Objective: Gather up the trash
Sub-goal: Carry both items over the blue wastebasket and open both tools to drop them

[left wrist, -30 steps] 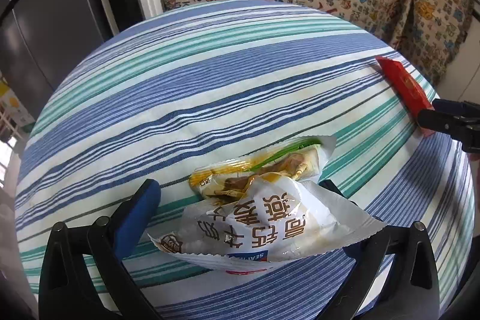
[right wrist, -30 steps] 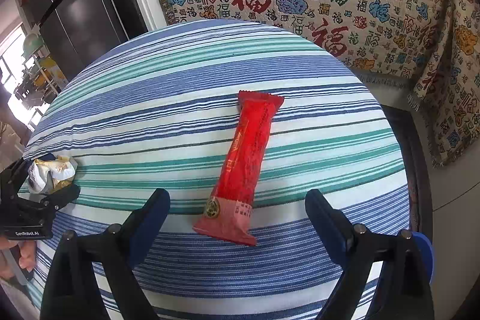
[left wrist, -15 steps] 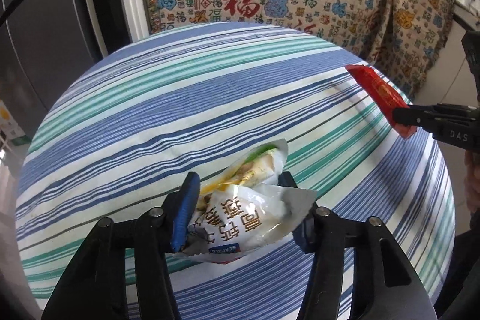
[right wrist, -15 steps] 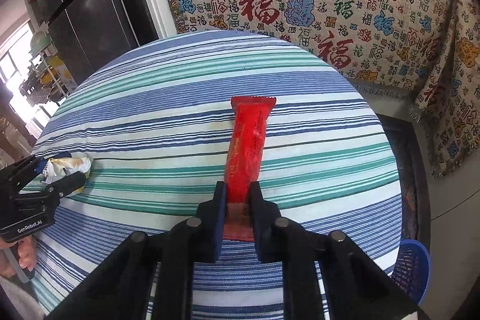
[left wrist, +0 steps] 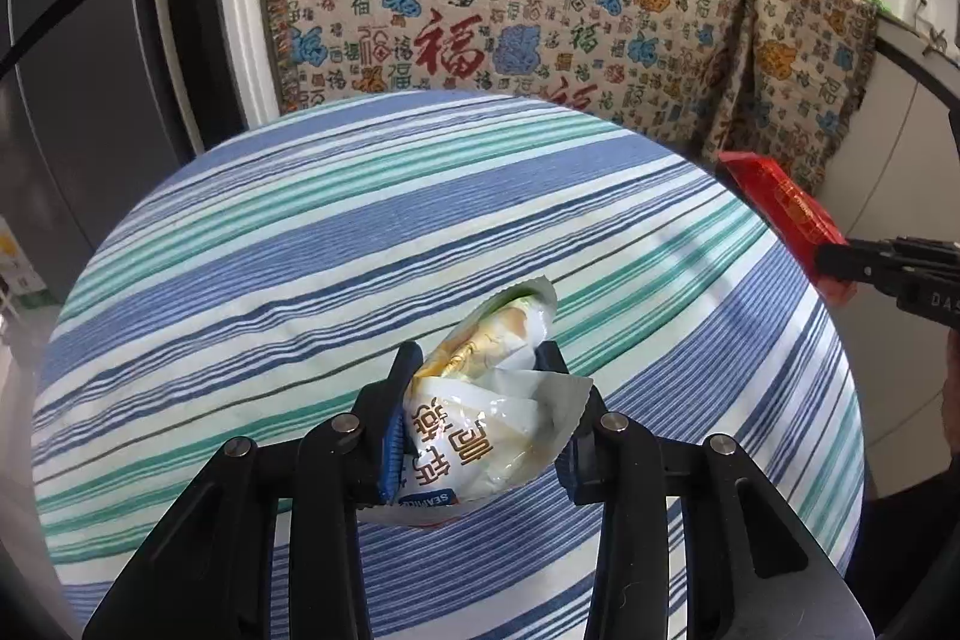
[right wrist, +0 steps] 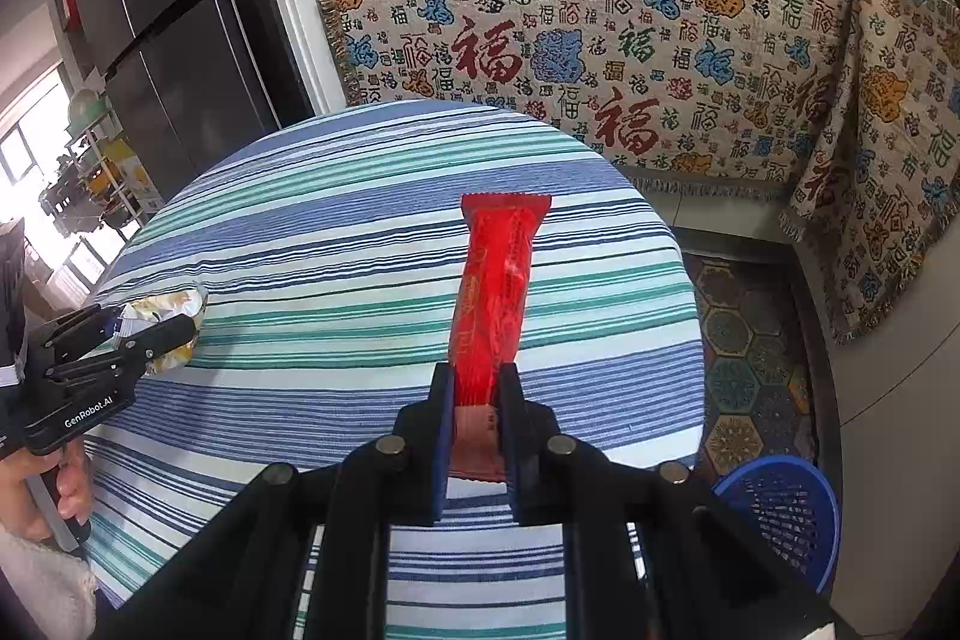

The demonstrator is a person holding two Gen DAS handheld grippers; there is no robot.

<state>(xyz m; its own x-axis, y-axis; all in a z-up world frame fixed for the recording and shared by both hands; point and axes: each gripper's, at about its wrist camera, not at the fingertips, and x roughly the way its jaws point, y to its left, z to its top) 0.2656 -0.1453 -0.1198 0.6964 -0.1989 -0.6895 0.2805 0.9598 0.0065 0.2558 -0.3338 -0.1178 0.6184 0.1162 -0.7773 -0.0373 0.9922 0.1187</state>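
My left gripper is shut on a crumpled white and yellow snack bag and holds it above the striped tablecloth. My right gripper is shut on the near end of a long red wrapper, lifted off the round table. The red wrapper and right gripper also show at the right edge of the left wrist view. The left gripper with the snack bag shows at the left of the right wrist view.
A blue mesh basket stands on the floor to the right of the table. A patterned cloth hangs behind the table. A dark fridge stands at the back left. A patterned floor mat lies beside the basket.
Both grippers have closed, the left on the snack bag and the right on the red wrapper, and both have lifted their pieces off the table.
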